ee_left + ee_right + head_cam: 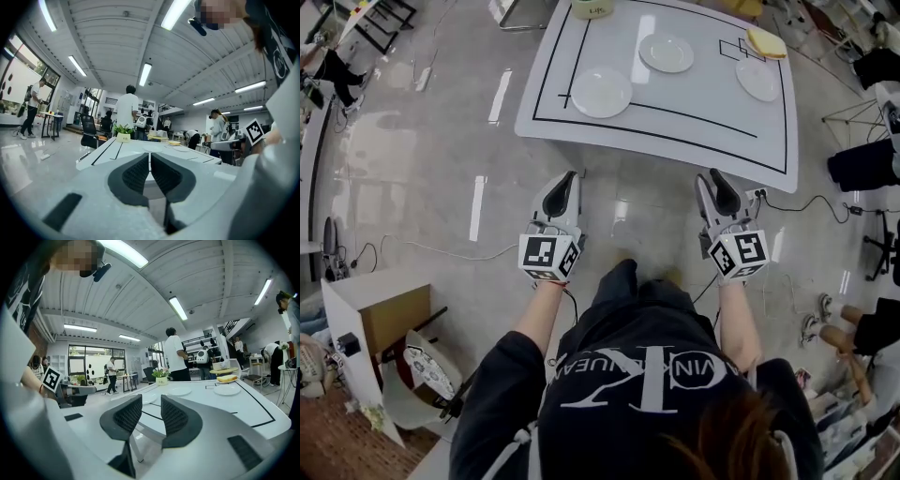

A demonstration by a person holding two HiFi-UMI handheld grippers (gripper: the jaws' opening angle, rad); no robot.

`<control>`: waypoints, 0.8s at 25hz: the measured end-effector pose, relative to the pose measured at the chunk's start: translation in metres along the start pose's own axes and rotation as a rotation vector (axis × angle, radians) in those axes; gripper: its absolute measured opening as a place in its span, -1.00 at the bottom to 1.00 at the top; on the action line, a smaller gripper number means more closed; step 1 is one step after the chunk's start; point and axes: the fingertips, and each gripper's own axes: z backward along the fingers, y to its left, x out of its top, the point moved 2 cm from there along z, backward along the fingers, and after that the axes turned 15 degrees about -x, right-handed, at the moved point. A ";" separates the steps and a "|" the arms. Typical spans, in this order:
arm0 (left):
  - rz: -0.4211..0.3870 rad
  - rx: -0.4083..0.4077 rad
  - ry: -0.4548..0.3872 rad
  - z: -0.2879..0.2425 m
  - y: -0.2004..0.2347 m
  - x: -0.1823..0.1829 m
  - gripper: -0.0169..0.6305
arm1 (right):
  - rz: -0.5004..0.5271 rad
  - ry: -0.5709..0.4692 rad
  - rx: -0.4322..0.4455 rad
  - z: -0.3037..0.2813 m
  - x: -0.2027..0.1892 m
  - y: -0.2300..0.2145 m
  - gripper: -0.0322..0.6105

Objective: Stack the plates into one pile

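- Three white plates lie flat and face up on the white tabletop. None touches another, and being round, none has a long axis.
- The left plate sits by the tabletop's left end, just inside the black outline.
- The middle plate sits farther back on the tabletop, near its centre.
- The right plate sits toward the tabletop's right end, just in front of a yellow object.
- The left hand-held gripper is short of the tabletop's near edge. Its length runs toward the tabletop, and its jaws are pressed nearly together on nothing.
- The right hand-held gripper is also short of that edge and points the same way. Its jaws stand apart with nothing between them.
- A potted plant at the tabletop's far side is cut off by the top of the head view, as is the far edge itself.
- In the left gripper view the plates are thin slivers over the tabletop, hard to tell apart.
- What the yellow object is cannot be made out.
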 end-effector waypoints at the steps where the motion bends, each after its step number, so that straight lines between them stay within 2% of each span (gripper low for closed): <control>1: 0.000 -0.003 0.002 0.000 0.002 0.000 -0.90 | -0.001 0.004 0.001 -0.002 0.000 0.002 -0.51; 9: 0.003 -0.008 -0.001 -0.014 0.019 0.003 -0.93 | 0.006 0.030 0.054 -0.039 0.000 0.016 -0.52; 20: -0.009 -0.020 0.033 -0.070 0.080 0.011 -0.93 | 0.007 0.077 0.107 -0.136 0.002 0.021 -0.54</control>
